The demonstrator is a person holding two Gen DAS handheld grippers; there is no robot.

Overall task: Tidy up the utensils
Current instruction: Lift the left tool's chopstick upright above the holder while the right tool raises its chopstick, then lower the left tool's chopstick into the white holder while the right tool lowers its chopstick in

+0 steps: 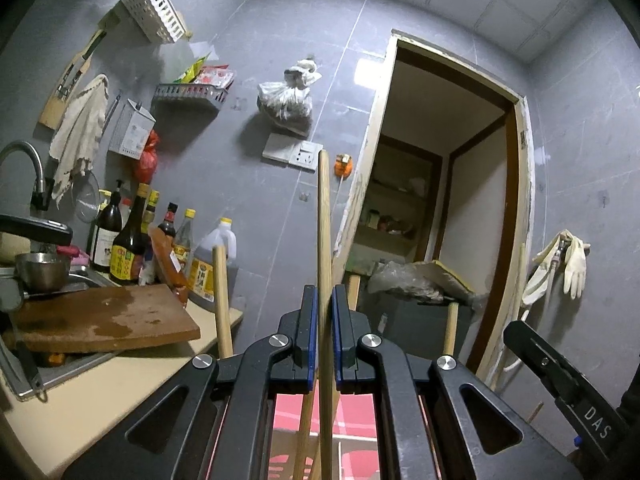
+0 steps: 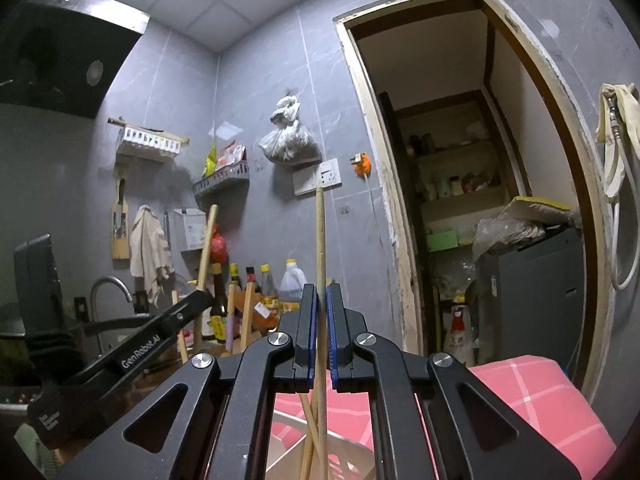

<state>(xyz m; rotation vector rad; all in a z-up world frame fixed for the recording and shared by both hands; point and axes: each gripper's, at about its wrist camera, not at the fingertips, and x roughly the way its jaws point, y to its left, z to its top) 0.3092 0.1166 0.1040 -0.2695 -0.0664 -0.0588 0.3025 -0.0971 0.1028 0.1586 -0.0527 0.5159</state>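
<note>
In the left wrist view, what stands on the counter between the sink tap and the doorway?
In the left wrist view, a row of sauce bottles stands between the tap and the doorway, with a wooden cutting board in front.

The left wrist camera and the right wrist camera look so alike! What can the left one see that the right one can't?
Only the left wrist view shows the wooden cutting board over the sink and the metal bowl beside it. Only the right wrist view shows the black range hood and the white basket below the gripper. Both show the hanging plastic bag, the doorway, and a gripper shut on a wooden stick: the left gripper, the right gripper.
</note>
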